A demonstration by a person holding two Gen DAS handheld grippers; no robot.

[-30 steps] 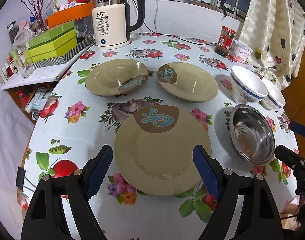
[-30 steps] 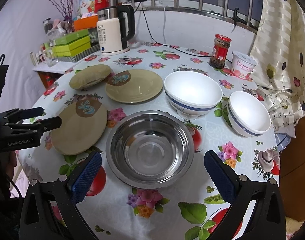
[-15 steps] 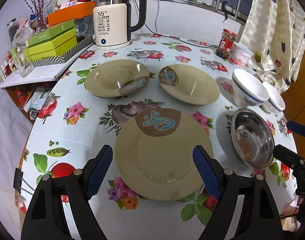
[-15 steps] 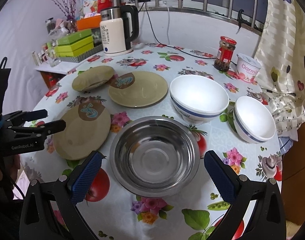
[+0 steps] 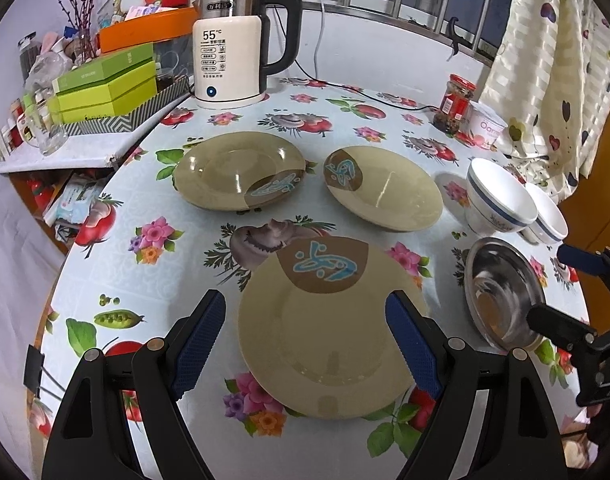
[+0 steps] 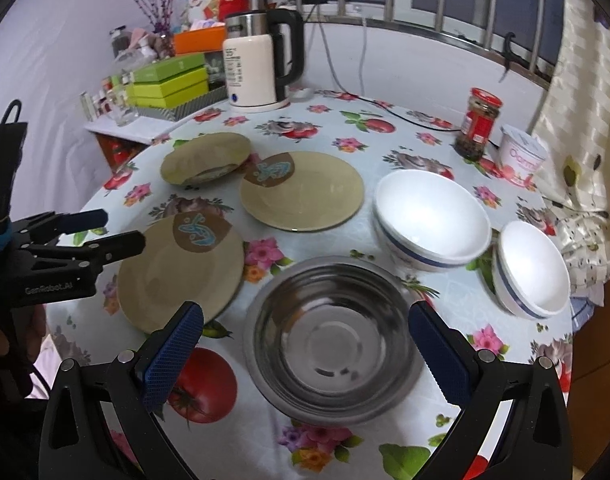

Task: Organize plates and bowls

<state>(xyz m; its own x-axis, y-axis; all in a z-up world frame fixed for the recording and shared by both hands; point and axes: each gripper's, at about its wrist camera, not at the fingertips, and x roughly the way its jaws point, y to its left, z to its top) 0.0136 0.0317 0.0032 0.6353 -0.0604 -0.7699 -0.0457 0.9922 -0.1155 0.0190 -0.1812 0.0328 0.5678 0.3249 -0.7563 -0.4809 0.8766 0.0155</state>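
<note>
Your left gripper [image 5: 305, 336] hangs wide open, empty, over the nearest plate [image 5: 329, 332]; your right gripper [image 6: 305, 344], fingers equally spread and empty, frames the steel bowl [image 6: 329, 340].

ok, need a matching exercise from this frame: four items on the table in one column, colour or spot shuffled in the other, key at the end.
Items
1. nearest plate
2. steel bowl
3. red-lidded jar
4. kettle

Descriptions
A. far side of the table, next to a white tub
B. olive with a brown patch and blue motif, in front of the left gripper
C. white body, black handle, "55" on its front
D. shiny metal, empty, in front of the right gripper

Pairs: 1-B, 2-D, 3-A, 4-C
</note>
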